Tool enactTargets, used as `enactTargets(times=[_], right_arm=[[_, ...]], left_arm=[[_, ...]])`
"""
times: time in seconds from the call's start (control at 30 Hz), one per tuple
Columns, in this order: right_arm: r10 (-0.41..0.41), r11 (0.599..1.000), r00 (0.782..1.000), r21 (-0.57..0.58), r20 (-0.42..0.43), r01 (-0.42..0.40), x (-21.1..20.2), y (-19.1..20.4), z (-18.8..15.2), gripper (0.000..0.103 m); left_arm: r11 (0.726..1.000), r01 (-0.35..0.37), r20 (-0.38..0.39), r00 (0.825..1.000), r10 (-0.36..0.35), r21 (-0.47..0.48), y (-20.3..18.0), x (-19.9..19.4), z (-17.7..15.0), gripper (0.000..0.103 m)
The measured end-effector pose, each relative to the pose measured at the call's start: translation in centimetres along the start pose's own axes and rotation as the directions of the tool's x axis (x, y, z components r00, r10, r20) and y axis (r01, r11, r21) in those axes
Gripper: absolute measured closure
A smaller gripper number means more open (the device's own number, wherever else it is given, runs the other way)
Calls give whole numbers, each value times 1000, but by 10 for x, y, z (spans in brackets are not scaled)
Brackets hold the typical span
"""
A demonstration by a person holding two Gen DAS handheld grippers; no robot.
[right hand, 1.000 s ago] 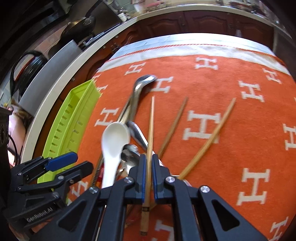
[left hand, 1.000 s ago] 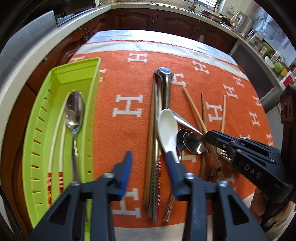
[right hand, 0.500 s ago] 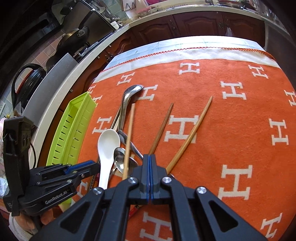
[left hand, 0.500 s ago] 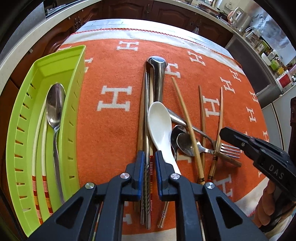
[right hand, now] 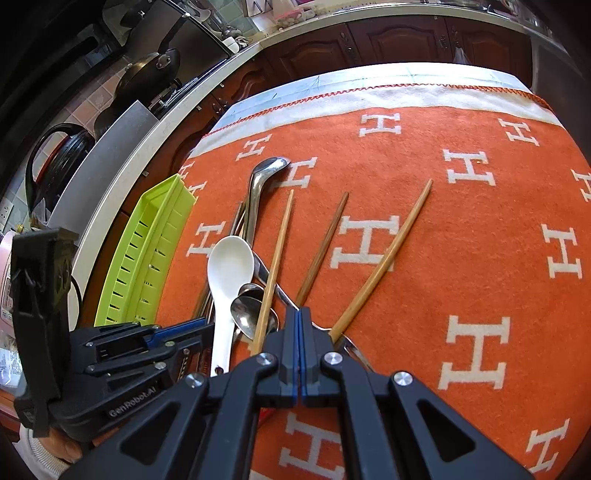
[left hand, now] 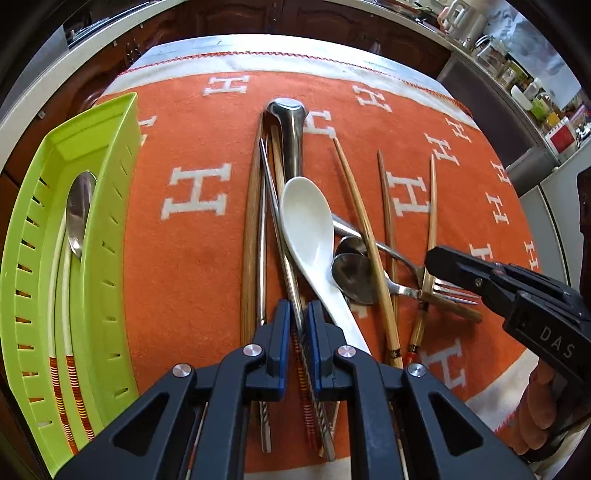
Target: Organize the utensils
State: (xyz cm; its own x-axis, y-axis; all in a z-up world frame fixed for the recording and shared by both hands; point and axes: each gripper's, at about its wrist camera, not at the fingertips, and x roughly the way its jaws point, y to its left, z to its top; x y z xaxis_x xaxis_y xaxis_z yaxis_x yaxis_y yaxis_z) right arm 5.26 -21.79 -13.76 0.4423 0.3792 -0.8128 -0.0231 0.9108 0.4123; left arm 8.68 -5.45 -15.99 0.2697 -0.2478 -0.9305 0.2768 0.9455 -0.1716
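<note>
the left claw (left hand: 298,314) is clamped on a steel chopstick (left hand: 275,206) whose long axis runs straight ahead of it on the orange cloth (left hand: 192,280); the green tray (left hand: 107,236) lies just left. the right claw (right hand: 298,321) is together, empty.

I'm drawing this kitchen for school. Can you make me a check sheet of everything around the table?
Surface: orange cloth with white H marks over the table.
Job's things: green tray holds a metal spoon and striped chopsticks; white spoon, fork, ladle and wooden chopsticks lie on the cloth.
Clutter: utensils overlap in a heap.
Tongs: left tongs pinch a metal chopstick; right tongs shut, holding nothing.
Cables: nothing seen.
Surroundings: dark cabinets, pan, kettle.
</note>
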Motion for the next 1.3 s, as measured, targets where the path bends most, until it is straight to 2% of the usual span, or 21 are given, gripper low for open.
enactTargets(times=[0.17,0.33,0.53,0.7,0.83,1.0,1.07,1.3], right_arm=[[11,1000,1000,-7,-2,-11,-1,2,-1,103],[62,998,998,13,-25,-62,0,1,-2,102],[72,997,996,31,-45,-71,5,4,-3,102],[76,997,995,21,-57,-75,10,11,-1,101],[59,998,996,6,-64,-59,15,17,4,95],[39,999,996,-6,-80,-40,25,24,8,92],[27,1000,996,-3,-90,-27,30,24,9,92],[-11,1000,995,18,-98,13,40,25,11,94]], left_arm=[[999,23,16,1000,-23,-39,9,0,0,99],[998,35,26,999,-34,-57,15,-5,-1,100],[995,68,54,996,-64,-73,22,-19,-2,100],[994,64,59,997,-58,-92,30,-24,-5,100],[994,58,106,993,-48,-90,36,-46,-6,100],[993,30,165,986,-10,-115,54,-77,-6,100],[990,0,182,983,26,-138,69,-88,-7,100],[978,-101,178,975,134,-183,117,-102,-13,100]])
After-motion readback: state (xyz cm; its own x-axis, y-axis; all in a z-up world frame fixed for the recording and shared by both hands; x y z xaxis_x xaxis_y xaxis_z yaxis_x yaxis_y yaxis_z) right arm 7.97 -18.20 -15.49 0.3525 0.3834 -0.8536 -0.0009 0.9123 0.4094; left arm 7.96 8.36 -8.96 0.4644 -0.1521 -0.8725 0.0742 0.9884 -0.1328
